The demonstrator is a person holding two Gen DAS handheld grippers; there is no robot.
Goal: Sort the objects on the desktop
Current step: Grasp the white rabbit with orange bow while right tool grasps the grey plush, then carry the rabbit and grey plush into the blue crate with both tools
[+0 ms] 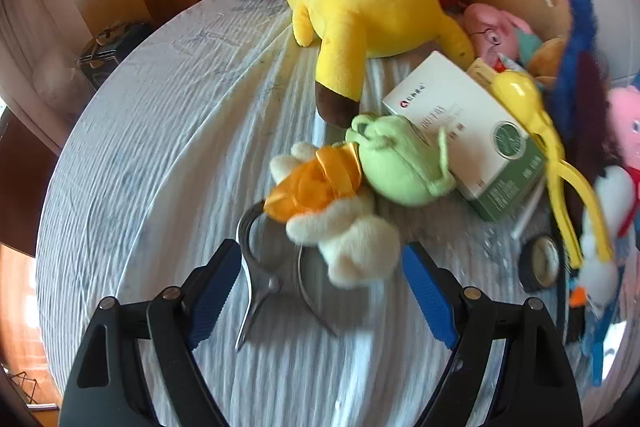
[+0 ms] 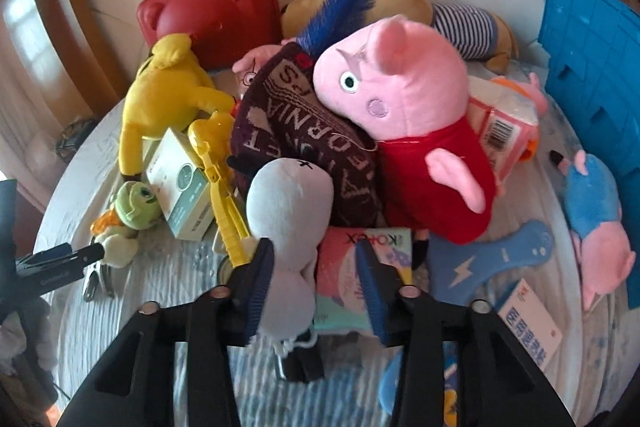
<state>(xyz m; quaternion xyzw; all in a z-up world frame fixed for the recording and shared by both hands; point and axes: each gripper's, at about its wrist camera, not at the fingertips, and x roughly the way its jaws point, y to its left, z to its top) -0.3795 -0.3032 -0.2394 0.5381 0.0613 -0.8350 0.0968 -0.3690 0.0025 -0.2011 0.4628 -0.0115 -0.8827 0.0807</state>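
While your left claw [image 1: 320,291] hung open over the green toy [image 1: 384,163] and scissors [image 1: 264,275], your right claw [image 2: 316,287] held nothing round the grey plush [image 2: 288,211]. Most toys were unsorted.

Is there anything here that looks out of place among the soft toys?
Yes. Metal scissors lie on the tablecloth, partly under the small green plush, right between the open left gripper's fingers. A sharp tool half hidden under a toy looks odd.
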